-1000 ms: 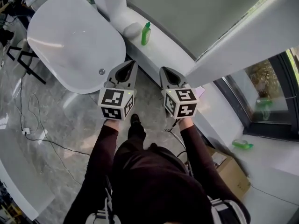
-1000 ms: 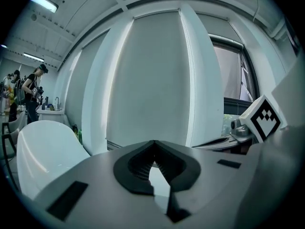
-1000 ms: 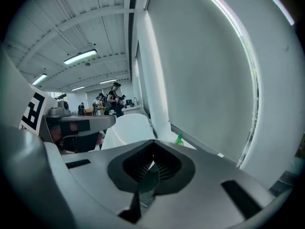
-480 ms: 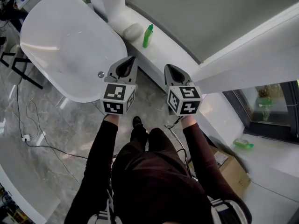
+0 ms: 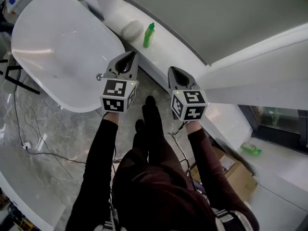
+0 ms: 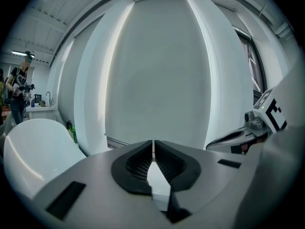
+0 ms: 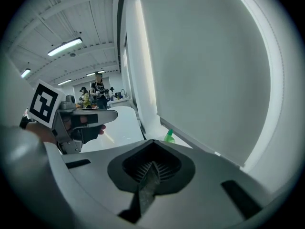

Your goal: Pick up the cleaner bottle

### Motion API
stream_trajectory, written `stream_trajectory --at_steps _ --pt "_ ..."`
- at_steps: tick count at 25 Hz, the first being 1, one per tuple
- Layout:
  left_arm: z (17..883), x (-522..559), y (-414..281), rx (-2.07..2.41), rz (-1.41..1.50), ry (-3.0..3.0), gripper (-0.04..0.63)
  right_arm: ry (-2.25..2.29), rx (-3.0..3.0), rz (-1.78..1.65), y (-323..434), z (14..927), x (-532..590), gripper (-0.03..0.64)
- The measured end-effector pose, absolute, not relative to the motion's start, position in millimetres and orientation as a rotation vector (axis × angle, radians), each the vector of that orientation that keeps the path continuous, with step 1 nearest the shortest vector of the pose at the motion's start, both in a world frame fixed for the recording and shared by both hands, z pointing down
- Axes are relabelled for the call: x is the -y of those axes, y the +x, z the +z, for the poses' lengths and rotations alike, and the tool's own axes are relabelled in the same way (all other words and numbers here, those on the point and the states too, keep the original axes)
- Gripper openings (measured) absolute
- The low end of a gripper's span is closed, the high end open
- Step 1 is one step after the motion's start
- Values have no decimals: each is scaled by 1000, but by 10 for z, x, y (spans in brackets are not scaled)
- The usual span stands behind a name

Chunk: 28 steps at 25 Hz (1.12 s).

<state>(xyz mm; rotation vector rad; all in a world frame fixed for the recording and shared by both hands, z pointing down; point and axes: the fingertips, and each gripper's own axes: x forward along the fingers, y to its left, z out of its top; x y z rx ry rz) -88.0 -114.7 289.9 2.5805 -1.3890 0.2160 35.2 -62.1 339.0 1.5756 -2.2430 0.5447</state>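
Observation:
The green cleaner bottle (image 5: 148, 34) stands upright on the white window ledge (image 5: 180, 52), next to a rounded white object (image 5: 131, 30). In the right gripper view the cleaner bottle (image 7: 169, 136) peeks out just above that gripper's tip. My left gripper (image 5: 131, 54) is shut and empty, hovering over the bathtub's near end, short of the bottle and to its lower left. My right gripper (image 5: 172, 70) hangs to the bottle's lower right over the ledge's edge, its jaws together with nothing between them. The left gripper (image 6: 153, 142) faces the blind; the bottle is hidden there.
A white bathtub (image 5: 57, 47) with a metal tap (image 5: 99, 76) fills the left. A second green bottle (image 5: 250, 148) lies on the ledge at lower right near a cardboard box (image 5: 231, 170). Cables (image 5: 29, 129) trail over the marble floor. People stand far off by a counter (image 7: 97, 95).
Both grippers have moved forward toward the ledge and bottle, staying shut. The person has stepped forward, one foot now showing between the grippers.

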Motion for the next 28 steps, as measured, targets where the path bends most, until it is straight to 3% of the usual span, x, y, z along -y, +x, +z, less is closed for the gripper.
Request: stream_trajectory --at_steps 5,23,28 --pt "3165 1485 -756 1372 250 2558 15 1568 2228 574 421 3612 916 2" --pt "4538 2507 -367 1318 393 2425 233 1541 2141 690 712 4581 1753 2" --pt "4903 2691 -269 1296 428 2398 245 1535 2109 700 827 4850 1877 2"
